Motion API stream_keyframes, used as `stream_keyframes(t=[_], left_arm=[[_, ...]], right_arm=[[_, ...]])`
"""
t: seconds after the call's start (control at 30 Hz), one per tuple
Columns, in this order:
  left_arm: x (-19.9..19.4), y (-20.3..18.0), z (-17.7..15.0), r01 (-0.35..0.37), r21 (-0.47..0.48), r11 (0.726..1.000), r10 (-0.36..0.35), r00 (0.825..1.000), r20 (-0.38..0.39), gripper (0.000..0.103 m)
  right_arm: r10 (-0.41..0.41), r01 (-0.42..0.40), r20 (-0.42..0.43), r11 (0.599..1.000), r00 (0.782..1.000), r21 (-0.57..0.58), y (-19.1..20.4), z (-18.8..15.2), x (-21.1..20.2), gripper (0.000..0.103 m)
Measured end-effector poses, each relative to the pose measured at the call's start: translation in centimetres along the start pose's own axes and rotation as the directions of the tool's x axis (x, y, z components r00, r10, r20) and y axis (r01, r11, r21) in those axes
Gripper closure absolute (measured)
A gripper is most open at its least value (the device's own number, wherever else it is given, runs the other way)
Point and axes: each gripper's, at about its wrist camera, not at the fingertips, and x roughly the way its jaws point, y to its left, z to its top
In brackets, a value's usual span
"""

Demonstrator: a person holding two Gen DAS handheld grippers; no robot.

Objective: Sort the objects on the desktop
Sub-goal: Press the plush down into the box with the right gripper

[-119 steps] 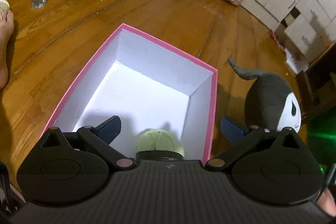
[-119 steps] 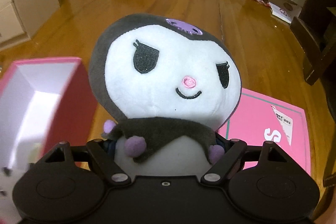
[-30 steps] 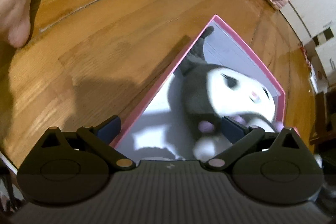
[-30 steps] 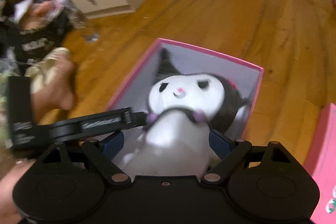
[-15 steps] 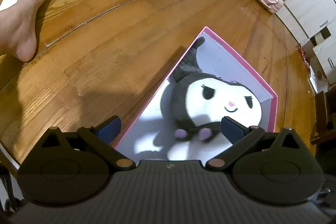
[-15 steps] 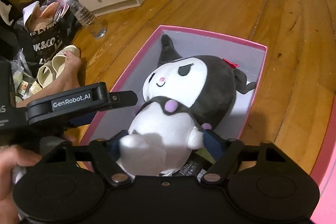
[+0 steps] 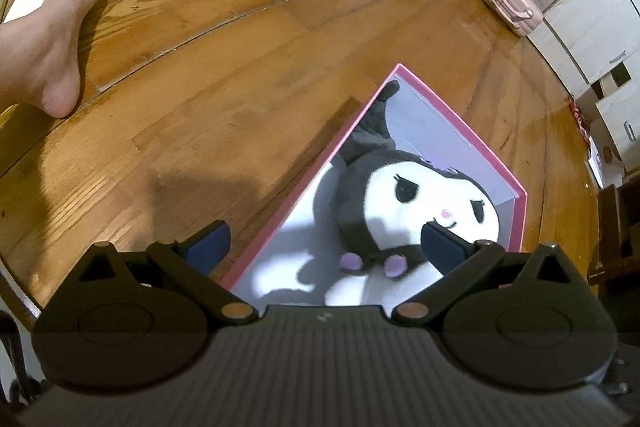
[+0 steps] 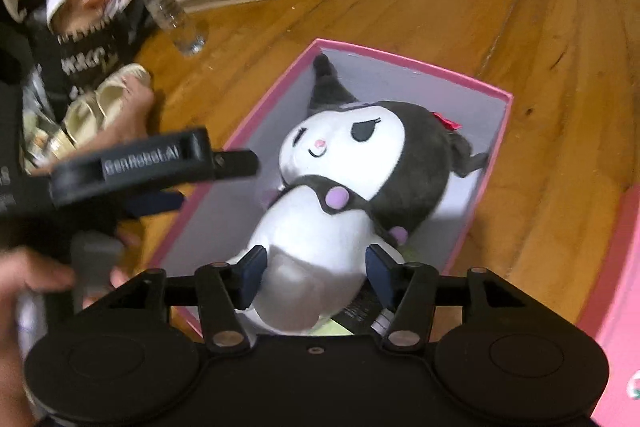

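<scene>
Right wrist view: black-and-white plush toy (image 8: pixel 352 195) lies in pink box (image 8: pixel 496 163), legs hidden; right gripper (image 8: pixel 316 277) straddles it, parted; left gripper (image 7: pixel 322 241) wide, empty.

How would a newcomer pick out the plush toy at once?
On the wooden floor sits an open pink cardboard box with white inside. The black-and-white plush toy lies on its back in it, filling it. Only it has pointed dark ears and purple pompoms.

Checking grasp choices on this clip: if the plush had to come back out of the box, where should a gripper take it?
Grip the plush across its white belly from above. It lies face up in the box, walls close around its wide head; the belly is narrower.
</scene>
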Motion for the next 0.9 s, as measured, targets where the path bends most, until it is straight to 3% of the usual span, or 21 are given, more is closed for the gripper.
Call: stream_keyframes(t=[0.07, 0.33, 0.47, 0.7, 0.9], left_arm=[[-0.1, -0.1, 0.0, -0.011, 0.014, 1.000, 0.011, 1.000, 0.002, 0.000], [-0.5, -1.4, -0.4, -0.006, 0.077, 0.997, 0.006, 1.000, 0.008, 0.000], [-1.0, -1.2, -0.4, -0.007, 0.067, 0.998, 0.006, 1.000, 0.019, 0.000], [-2.9, -1.6, -0.1, 0.029, 0.064, 0.998, -0.033, 0.997, 0.065, 0.000], [-2.5, -2.2, -0.4, 0.029, 0.088, 0.996, -0.034, 0.998, 0.048, 0.000]], right_arm=[[-0.013, 0.013, -0.007, 1.000, 1.000, -0.016, 0.3, -0.1, 0.0, 0.042], [0.076, -0.078, 0.025, 0.996, 0.997, 0.051, -1.2, -0.3, 1.3, 0.035], [0.120, -0.123, 0.043, 0.989, 0.992, 0.084, -2.0, -0.4, 1.9, 0.054], [0.193, -0.207, 0.130, 0.972, 0.973, 0.107, -1.9, 0.0, 0.4, 0.056], [0.231, -0.244, 0.135, 0.966, 0.964, 0.089, -1.5, -0.2, 2.3, 0.056]])
